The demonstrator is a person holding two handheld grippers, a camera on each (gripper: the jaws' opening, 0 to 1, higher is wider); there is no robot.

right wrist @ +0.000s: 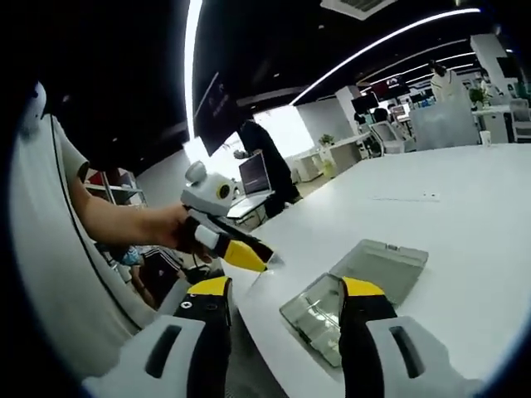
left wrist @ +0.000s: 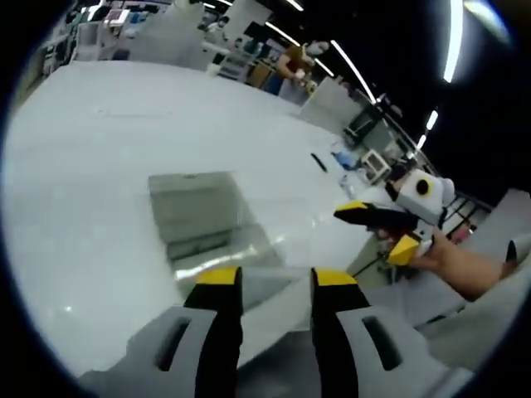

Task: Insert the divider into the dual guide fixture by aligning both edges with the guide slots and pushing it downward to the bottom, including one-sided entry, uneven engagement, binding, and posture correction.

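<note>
Yellow-tipped black left gripper (left wrist: 275, 280) and right gripper (right wrist: 286, 292), spread empty above flat grey rectangular fixture (left wrist: 197, 207) and clear divider (left wrist: 228, 257), likely poised for pickup.

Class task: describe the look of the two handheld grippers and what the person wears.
Each gripper, left gripper and right gripper, has black jaws with yellow tips on a pale grey body with slotted openings. The person's arm is bare below a short white sleeve.
</note>
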